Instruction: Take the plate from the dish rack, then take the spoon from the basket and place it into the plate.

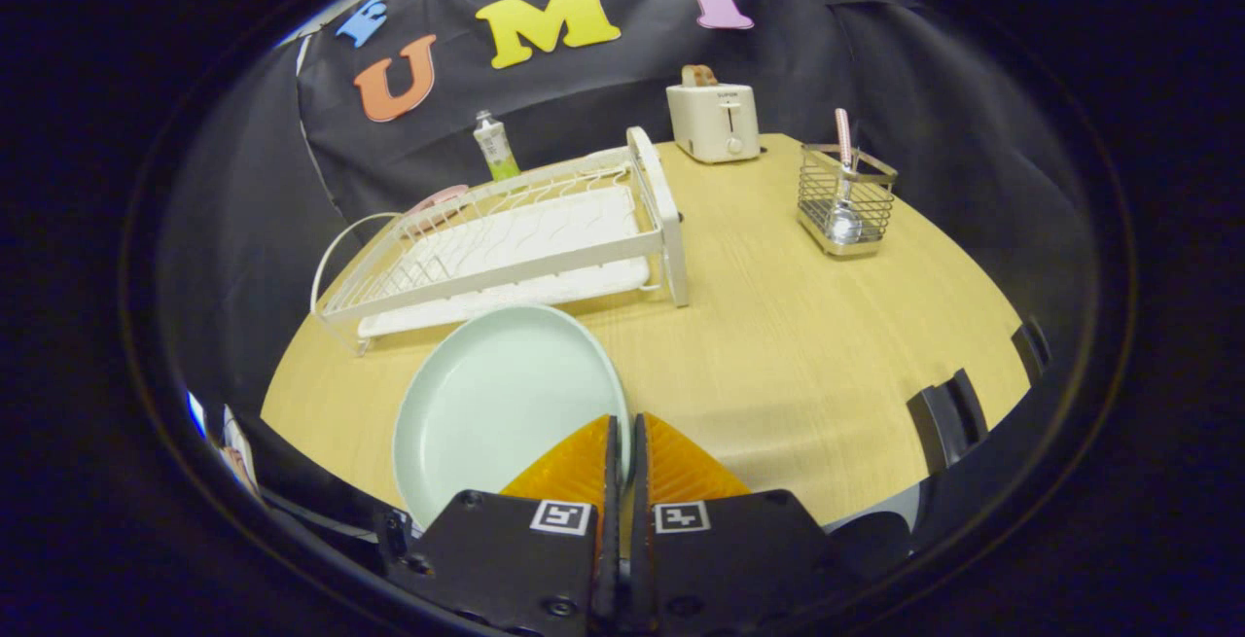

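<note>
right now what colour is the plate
Pale mint green plate, clearest in the gripper view; tool shut on its rim.

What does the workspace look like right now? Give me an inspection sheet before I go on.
Surface: wooden table, bare ahead of the fingers.
Job's things: pale green plate out of the white dish rack, its rim between the fingers; spoon upright in the wire basket, beyond the fingers.
Clutter: toaster with toast; tube behind the rack; pink item behind the rack, unclear.
Grippers: hand-held gripper shut on the plate's rim.
Cables: nothing seen.
Surroundings: black cloth wall; dark chair backs at the table's edge.
</note>
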